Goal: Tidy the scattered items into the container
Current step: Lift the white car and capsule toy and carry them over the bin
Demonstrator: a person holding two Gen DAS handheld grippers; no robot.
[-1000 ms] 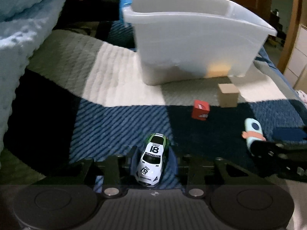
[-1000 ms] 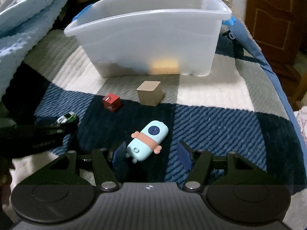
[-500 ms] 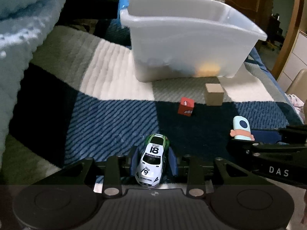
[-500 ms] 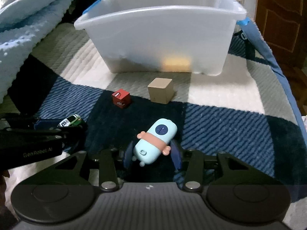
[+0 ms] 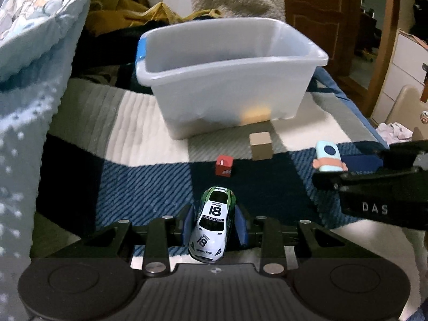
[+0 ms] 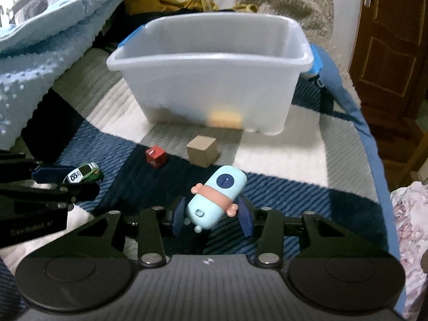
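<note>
While something yellowish already shows through the tub (image 5: 230, 80) wall, the left claw (image 5: 212, 227) grips the toy car (image 5: 212, 224) and the right claw (image 6: 211, 214) clamps the blue toy (image 6: 214, 200). Ahead of both, the red cube (image 5: 224, 165) and brown block (image 6: 202, 151) remain on the blanket (image 6: 281, 160), leaving open room up to the tub's near rim.

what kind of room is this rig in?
Most likely a bedroom at home: the bin sits on a checked quilt on a bed, a light blue blanket is heaped beside it, and a wooden door stands behind.
</note>
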